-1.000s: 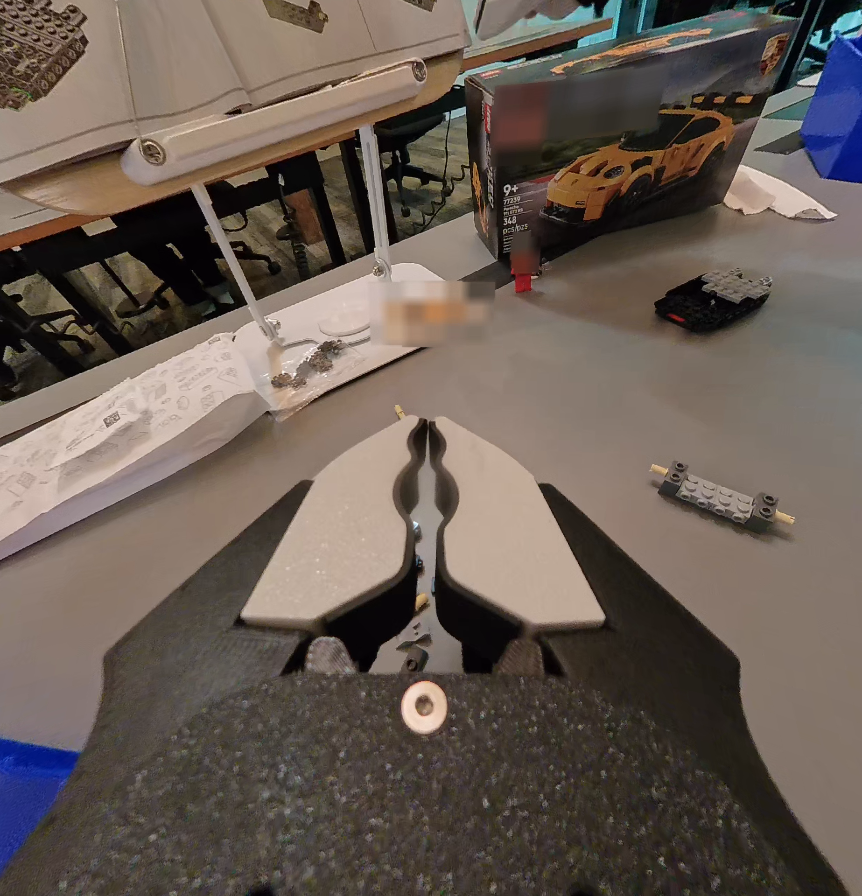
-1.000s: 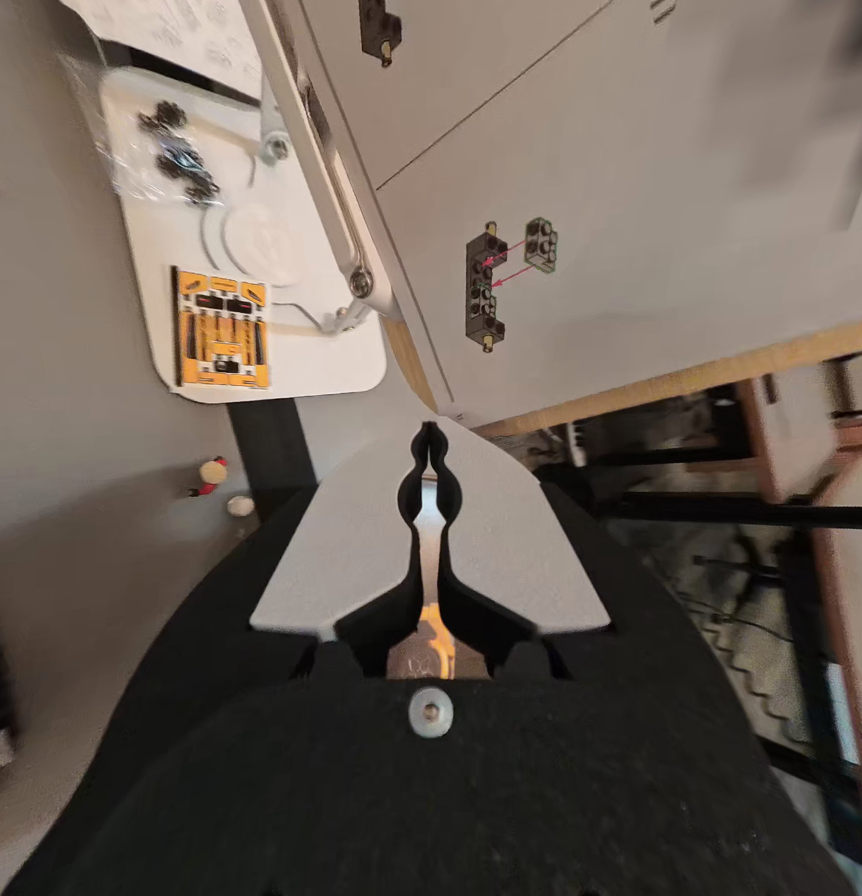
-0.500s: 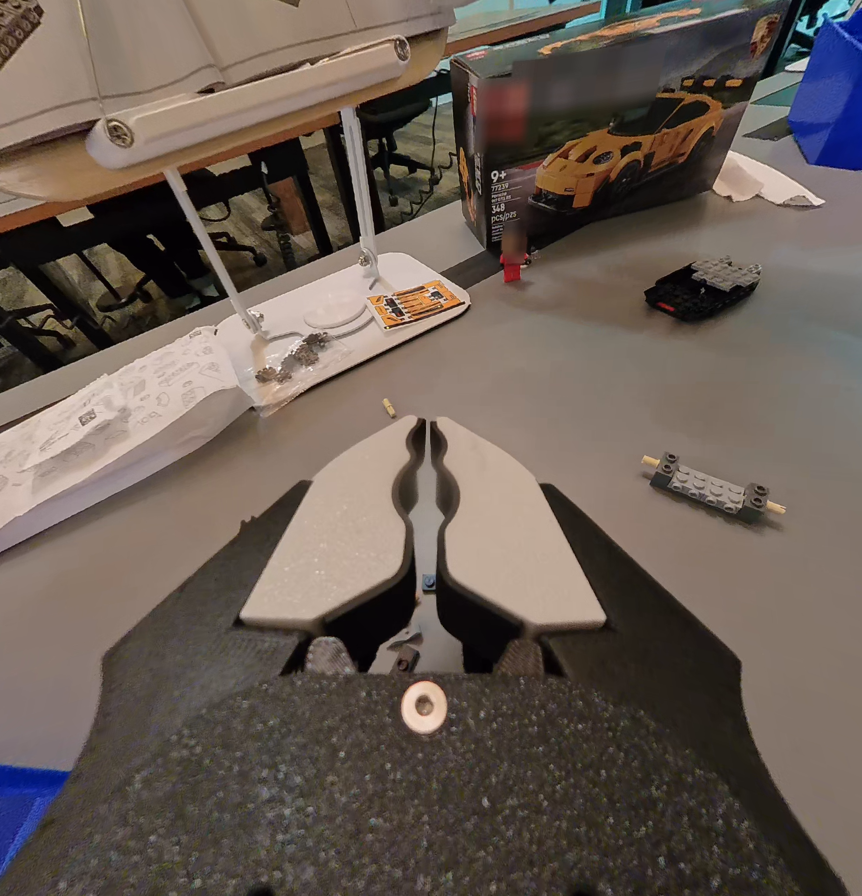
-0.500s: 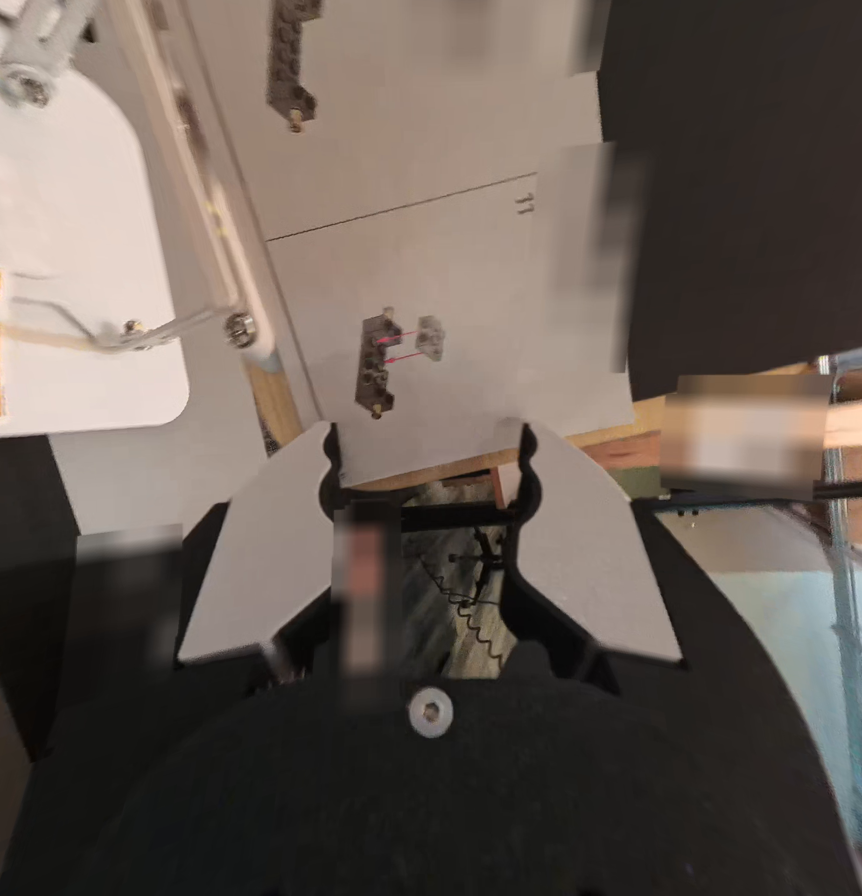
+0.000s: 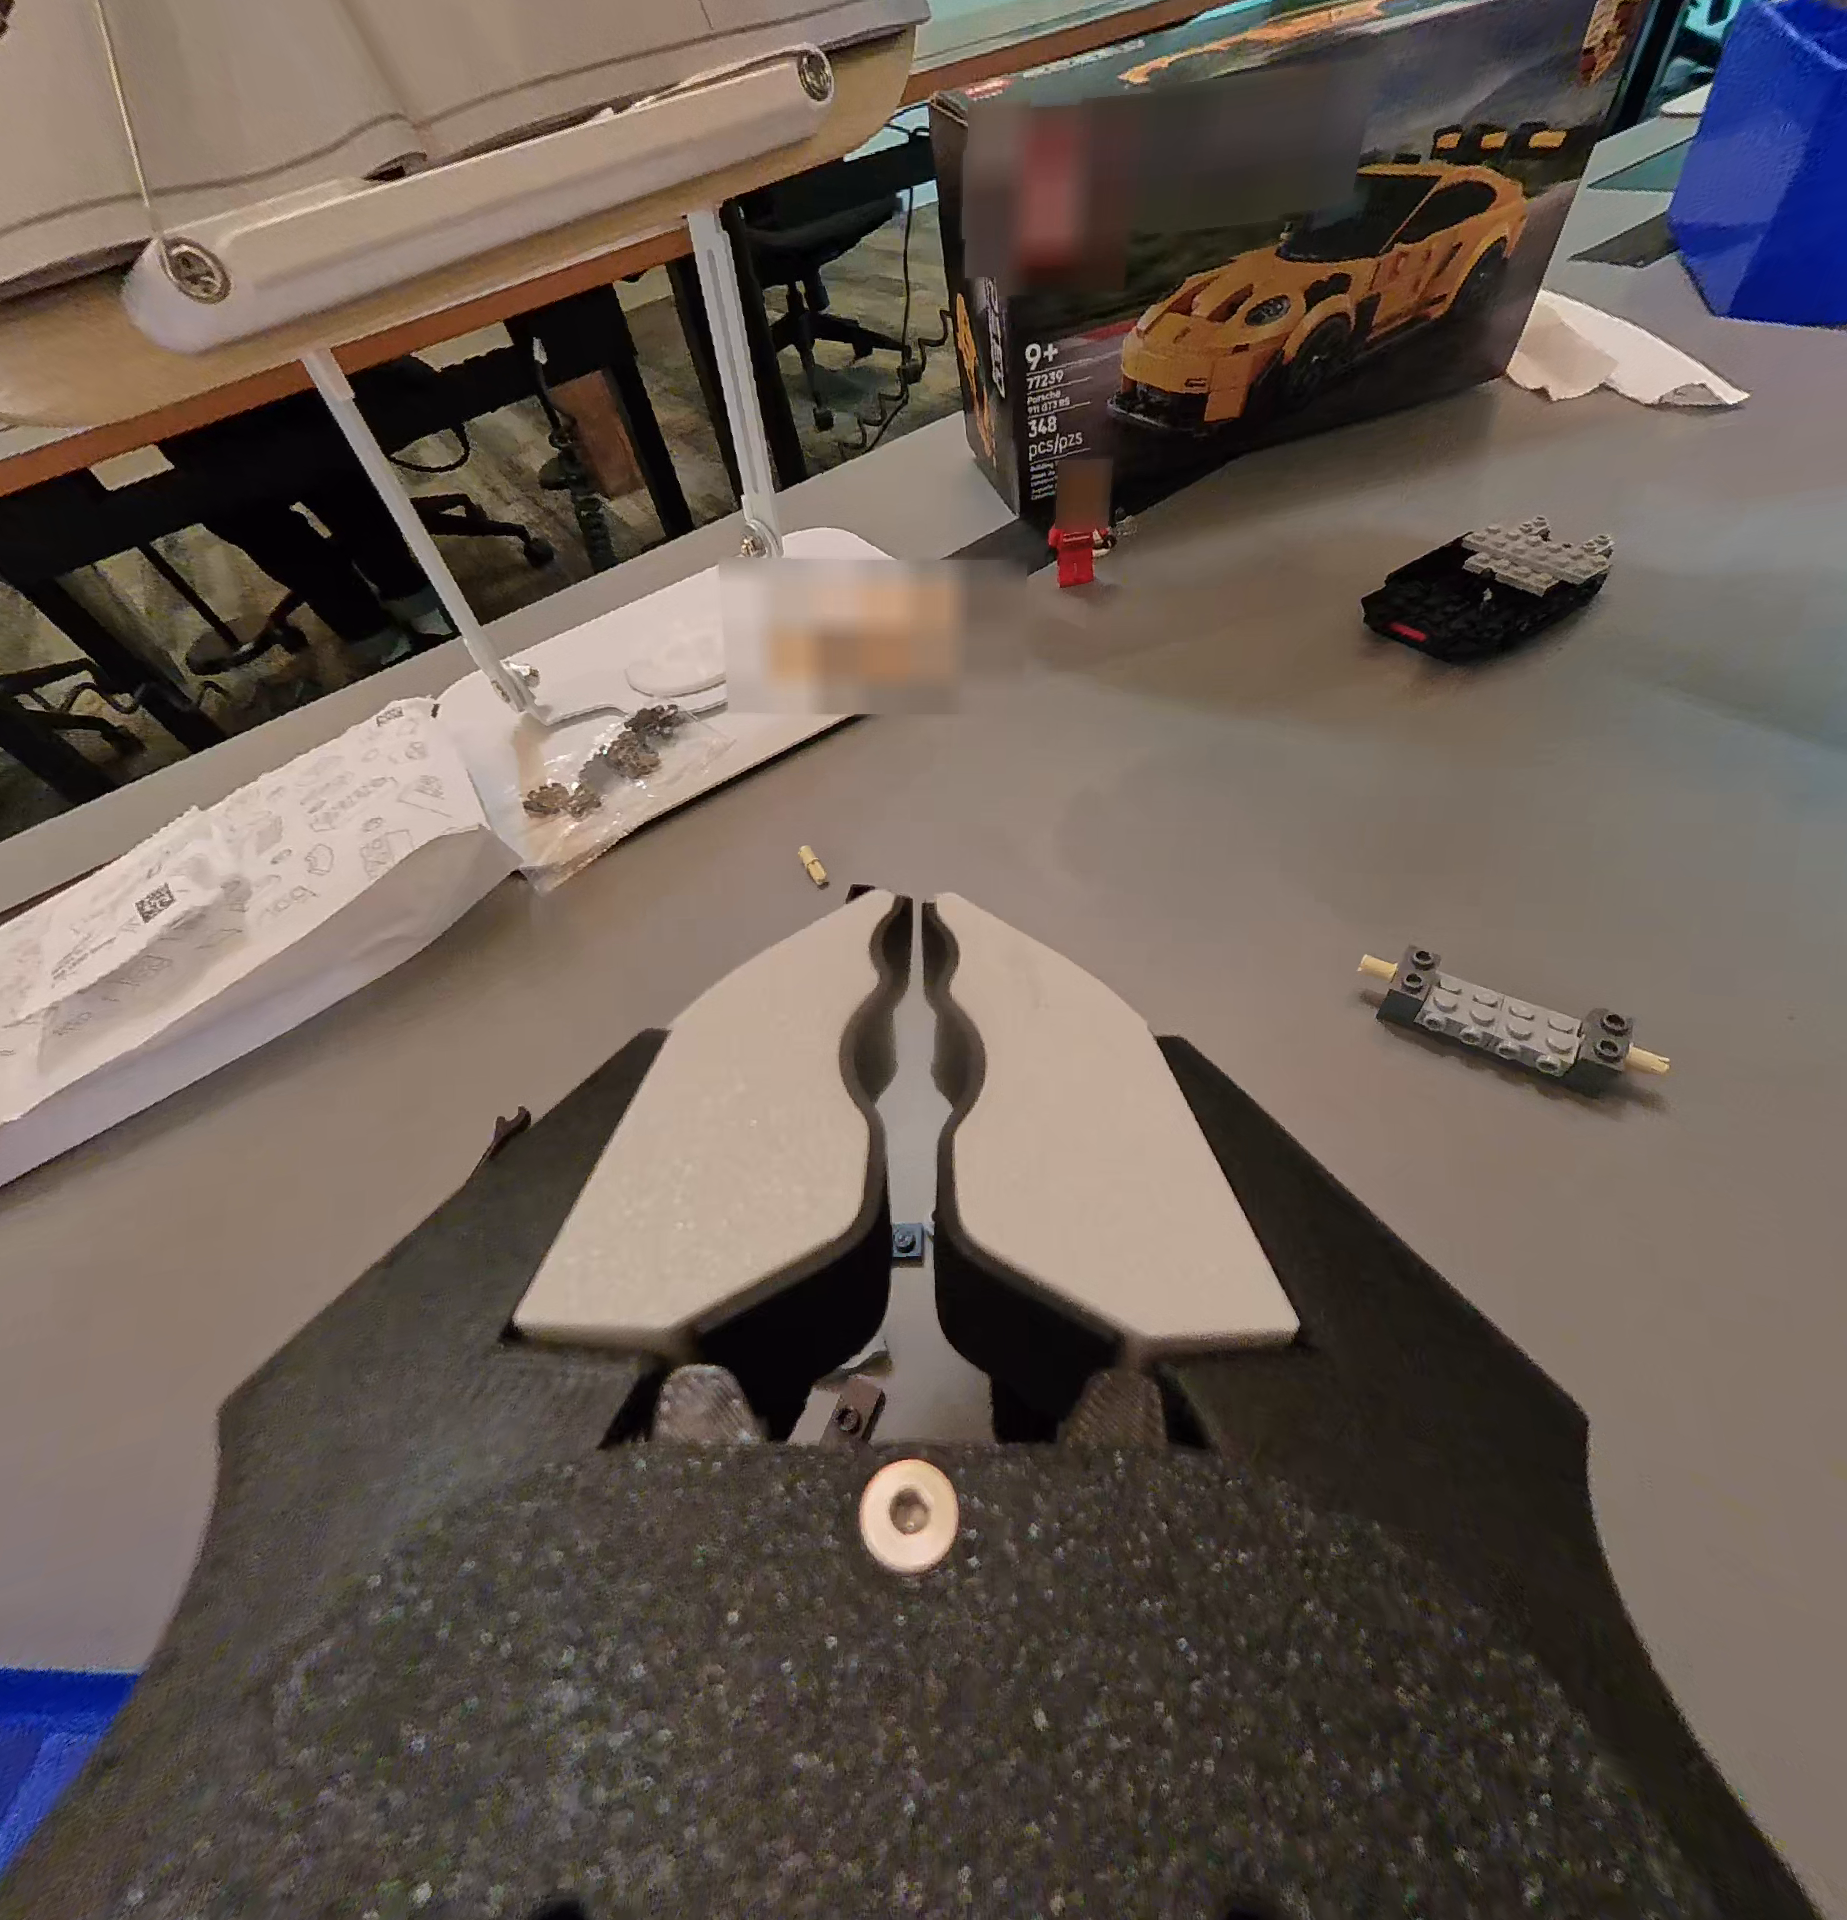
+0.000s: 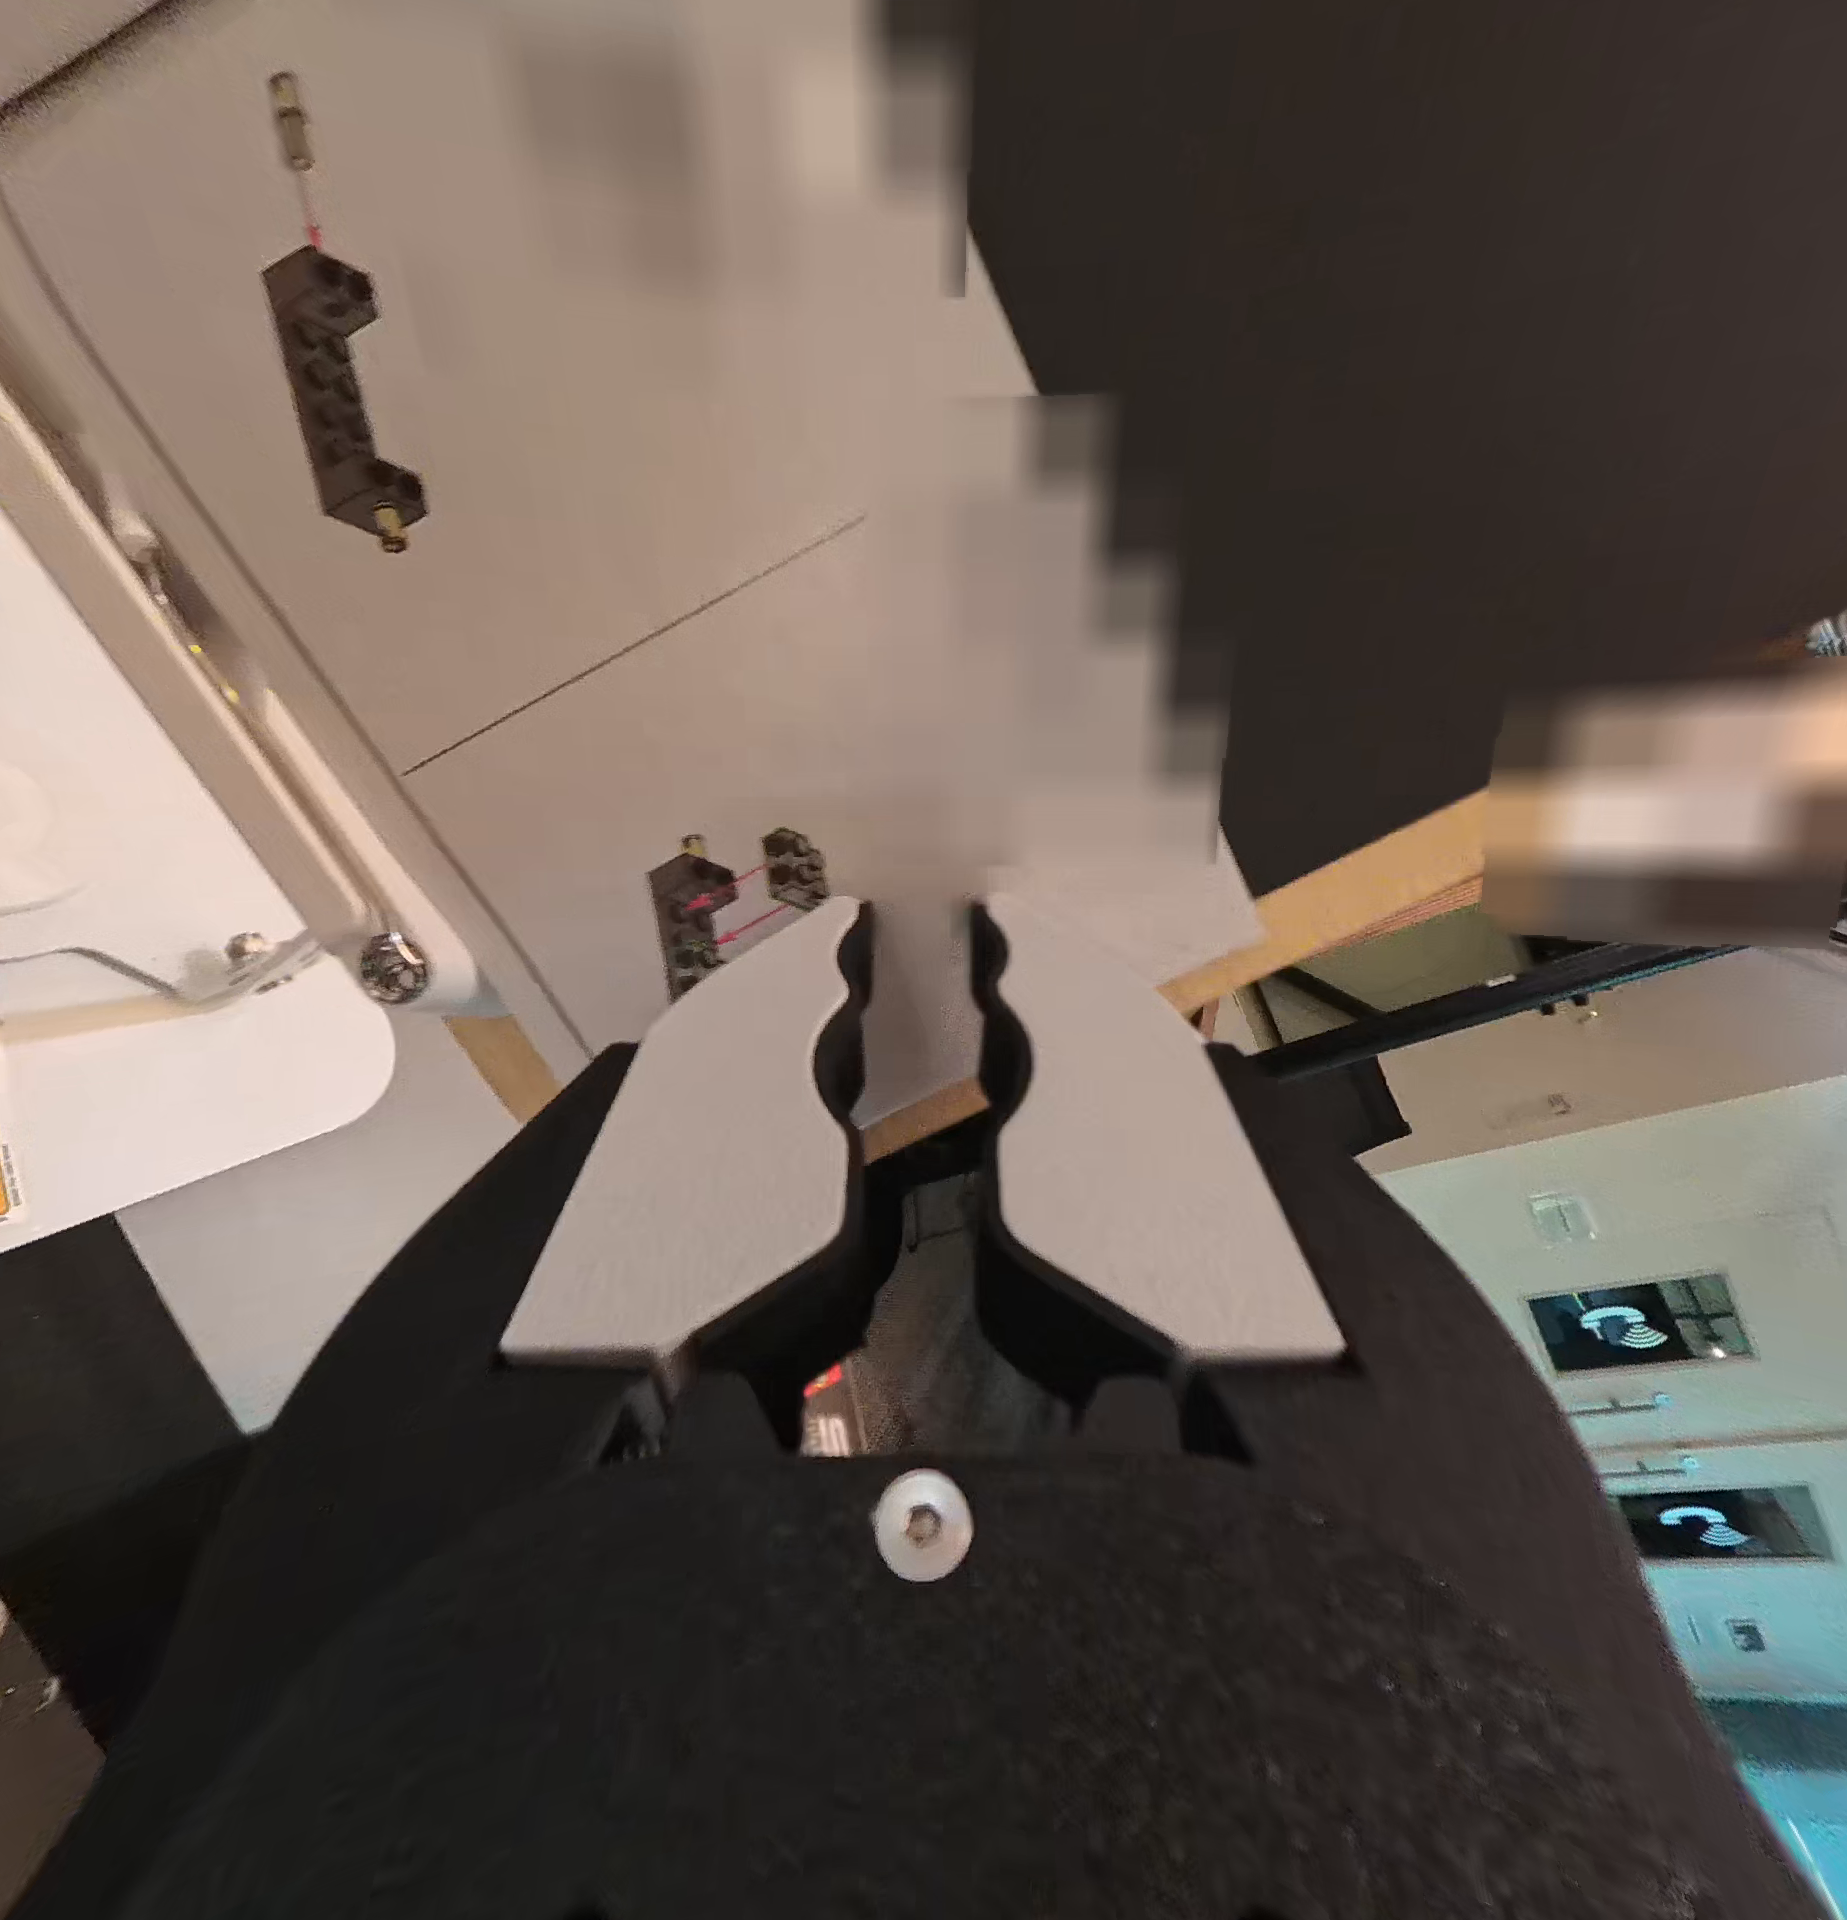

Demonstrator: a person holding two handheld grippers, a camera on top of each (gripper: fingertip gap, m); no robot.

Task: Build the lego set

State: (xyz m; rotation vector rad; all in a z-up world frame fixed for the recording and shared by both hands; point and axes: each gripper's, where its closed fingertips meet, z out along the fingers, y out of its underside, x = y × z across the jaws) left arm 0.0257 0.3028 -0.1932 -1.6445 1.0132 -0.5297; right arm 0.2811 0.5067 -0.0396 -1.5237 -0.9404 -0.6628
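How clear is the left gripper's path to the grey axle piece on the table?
Probably clear. The grey axle piece lies alone on bare table, ahead and right of the shut left gripper, which must open first.

- A grey table [image 5: 1314, 790] spreads ahead of the gripper.
- Beyond it, black office chairs [image 5: 825, 312] stand on dark patterned floor [image 5: 462, 488].

Blue bin [image 5: 1792, 156] far right; crumpled white tissue [image 5: 1615, 358] beside it.
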